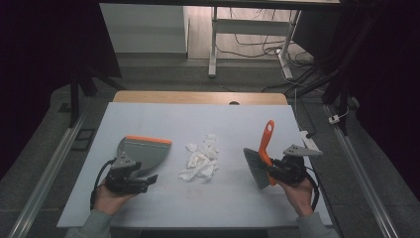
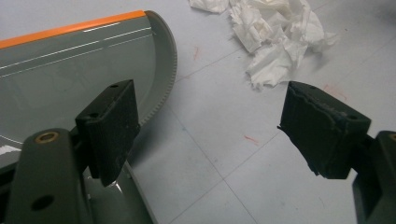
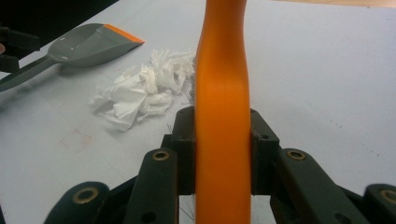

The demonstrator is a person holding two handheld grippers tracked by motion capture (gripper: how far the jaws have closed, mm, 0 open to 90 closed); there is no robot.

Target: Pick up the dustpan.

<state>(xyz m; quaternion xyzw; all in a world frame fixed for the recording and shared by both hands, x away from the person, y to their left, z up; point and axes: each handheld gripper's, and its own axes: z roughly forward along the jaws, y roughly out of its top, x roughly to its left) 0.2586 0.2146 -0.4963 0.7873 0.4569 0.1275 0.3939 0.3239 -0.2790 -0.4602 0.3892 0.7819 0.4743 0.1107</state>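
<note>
Now your right claw (image 1: 274,171) is clamped on the orange handle of the brush (image 1: 262,158), with both pads pressed flat against it in the right gripper view, so that side looks ready. The grey bristles (image 1: 254,167) hang toward the heap of torn tissue (image 1: 201,159), which lies on the tabletop (image 1: 148,208) between the brush and the dustpan (image 1: 141,153), apart from both.

Your left claw (image 2: 219,135) stands wide, and in the left gripper view nothing sits between its pads; the near pad (image 2: 112,128) is just beside the dustpan's curved rim, while the other hangs over bare tabletop. From the high view it appears to hover at the pan's handle end, though I cannot tell whether it touches.

Judging by this, the step in hand is securing the dustpan. Bring the handle squarely between the pads before closing, and grip it low enough that the orange lip (image 1: 148,140) can be pressed flat on the tabletop. At present that lip faces away from you rather than toward the tissue, so you will probably need to turn the pan until its mouth faces the heap.

After that, set the bristles down on the far side of the tissue from the pan and sweep in short, light strokes; the shreds look light and may scatter or slide under a raised lip
</note>
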